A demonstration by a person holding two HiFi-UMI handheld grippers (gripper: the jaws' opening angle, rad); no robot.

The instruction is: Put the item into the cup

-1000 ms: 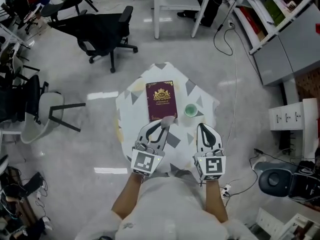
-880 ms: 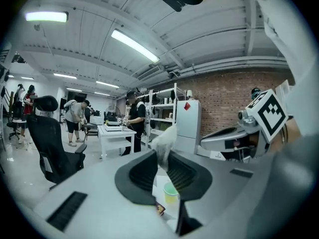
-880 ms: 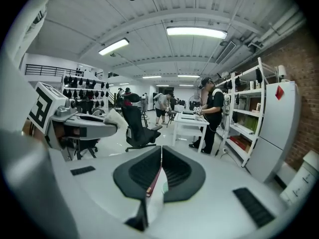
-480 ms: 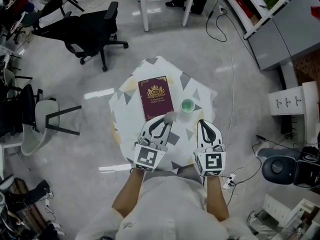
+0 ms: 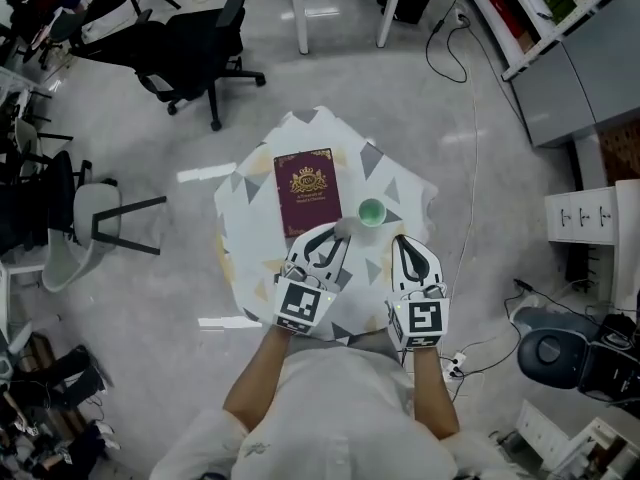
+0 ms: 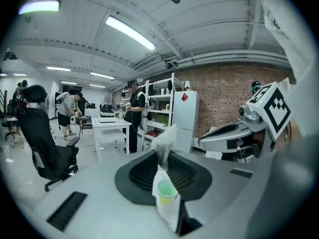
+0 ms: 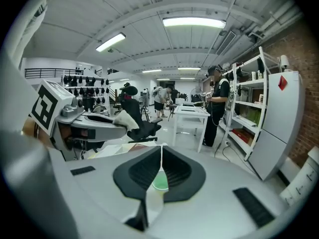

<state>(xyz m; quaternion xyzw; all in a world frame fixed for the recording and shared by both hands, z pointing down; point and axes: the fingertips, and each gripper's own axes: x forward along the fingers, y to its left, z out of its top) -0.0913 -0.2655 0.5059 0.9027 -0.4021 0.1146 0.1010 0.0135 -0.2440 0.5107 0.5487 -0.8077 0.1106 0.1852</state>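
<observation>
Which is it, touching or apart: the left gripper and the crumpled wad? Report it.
Touching. The left gripper view shows the left gripper clamped on the crumpled wad, which sticks up between its tips.

Pale, crumpled, soft-looking item [image 5: 344, 228]: pinched between the tips of the left gripper [image 5: 338, 234], bunched up beyond them. Hangs just beside the cup [image 5: 372, 212], on its left. Small green cup: upright, mouth open upward, stands on the table [image 5: 250, 213] right of the book [image 5: 306, 190].
</observation>
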